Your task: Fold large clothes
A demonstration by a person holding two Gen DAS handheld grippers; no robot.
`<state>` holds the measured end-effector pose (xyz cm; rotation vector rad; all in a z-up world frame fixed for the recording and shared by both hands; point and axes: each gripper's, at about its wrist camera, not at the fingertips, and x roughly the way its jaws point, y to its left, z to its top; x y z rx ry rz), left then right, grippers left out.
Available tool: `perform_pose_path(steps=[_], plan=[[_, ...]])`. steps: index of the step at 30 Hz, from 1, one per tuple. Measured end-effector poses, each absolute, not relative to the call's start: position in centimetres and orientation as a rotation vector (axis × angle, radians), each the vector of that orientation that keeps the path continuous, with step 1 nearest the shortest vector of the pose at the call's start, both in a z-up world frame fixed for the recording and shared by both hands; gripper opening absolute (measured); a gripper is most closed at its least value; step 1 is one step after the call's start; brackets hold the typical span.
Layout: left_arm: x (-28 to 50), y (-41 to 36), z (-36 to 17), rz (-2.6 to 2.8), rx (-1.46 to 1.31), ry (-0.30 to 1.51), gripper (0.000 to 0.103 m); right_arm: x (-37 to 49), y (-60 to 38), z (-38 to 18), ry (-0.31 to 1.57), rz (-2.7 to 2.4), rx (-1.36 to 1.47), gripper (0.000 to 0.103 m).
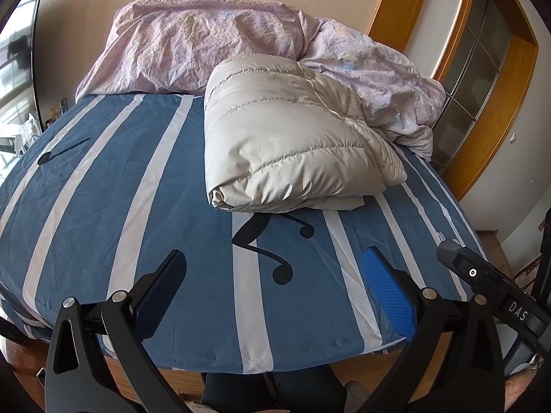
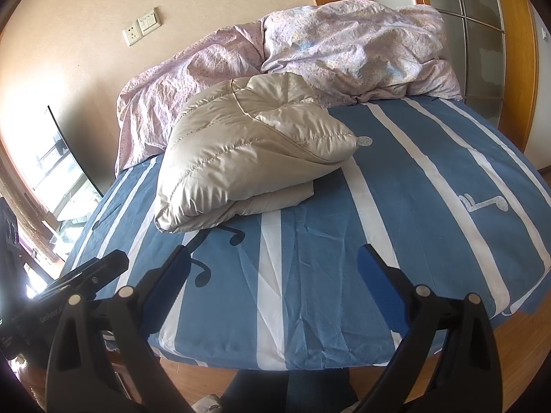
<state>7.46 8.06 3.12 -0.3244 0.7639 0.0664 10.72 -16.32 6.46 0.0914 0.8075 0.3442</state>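
Jacket (image 1: 289, 137) folded on bed (image 1: 103, 206), beyond spread fingers (image 1: 162, 296).

The left tongs (image 1: 272, 275) are hovering with their jaws spread wide apart, gripping nothing; the blue-padded fingers (image 1: 387, 296) are pointing forward and slightly downward. The right tongs (image 2: 273, 275) are sitting in the same pose, jaws parted wide and empty, with their blue pads (image 2: 380, 292) facing inward. The two tools are being held side by side at about the same height, each showing at the edge of the other's view: the right one appearing at the left wrist camera's right edge, the left one at the right wrist camera's left edge.
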Motion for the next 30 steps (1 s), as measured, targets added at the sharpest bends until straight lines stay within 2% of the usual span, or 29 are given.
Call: perform_pose_path(steps=[30], plan=[[7.67,8.48,3.15,0.071,-0.324,0.763,0.102,11.03,-16.44,5.97,0.822,0.331,0.092,0.097]])
